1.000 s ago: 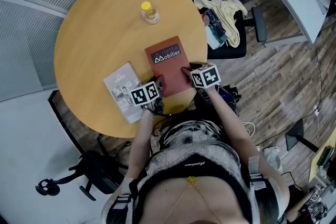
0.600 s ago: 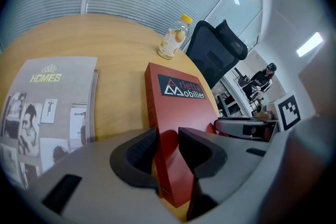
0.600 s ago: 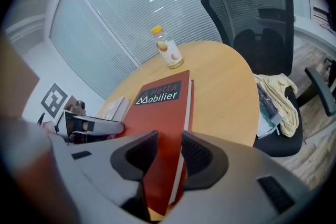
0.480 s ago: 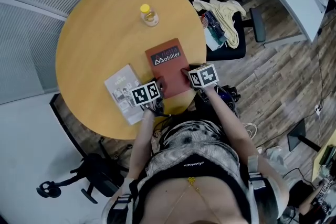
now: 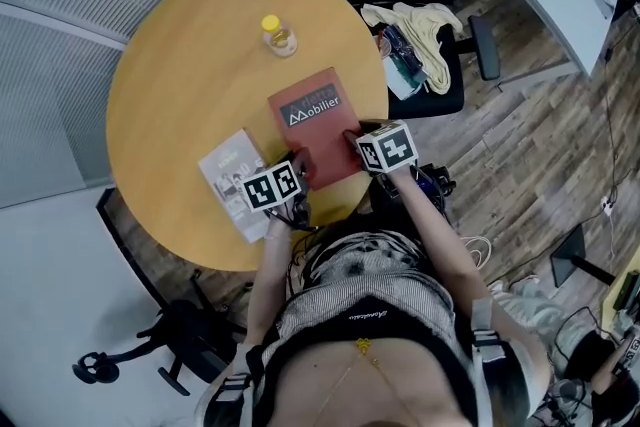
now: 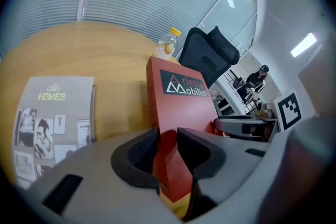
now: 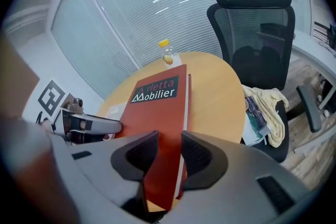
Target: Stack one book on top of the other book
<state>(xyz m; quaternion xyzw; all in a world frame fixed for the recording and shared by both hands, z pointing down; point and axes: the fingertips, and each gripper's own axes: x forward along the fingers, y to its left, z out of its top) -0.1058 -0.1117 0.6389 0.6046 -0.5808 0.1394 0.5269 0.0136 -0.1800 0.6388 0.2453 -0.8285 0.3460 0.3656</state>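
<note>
The red book (image 5: 312, 120) is lying near the table's (image 5: 180, 65) 5 o'clock rim, with its near edge toward the person. The grey book (image 5: 225, 165) is lying flat just beside it, at its 8 o'clock. A bottle (image 5: 277, 35) is standing well apart at the red book's 11 o'clock, out of the working path.

The left tongs (image 5: 298, 170) are clamping the red book at its 7 o'clock corner. In the left gripper view the cover (image 6: 181, 94) is running up from between the two dark pads (image 6: 142, 152). The right tongs (image 5: 352, 137) are gripping the 4 o'clock corner in the same way, with the cover (image 7: 157, 107) pinched between their pads (image 7: 199, 157). Both sets of jaws have just been closing, and the book is between them in each case.

Taking the two near corners is probably meant to stop a wide, flat, floppy cover from sagging or twisting, as it might under a single grip. Both tongs are pointing down and forward, so the near edge seems to be tipping up from the wood while the far edge trails lower.

The stacking is only beginning: the red book is gripped but is not yet over the grey one. Next it likely needs carrying toward 8 o'clock and setting down squarely. The main risk is the cover slipping from such shallow corner holds.
</note>
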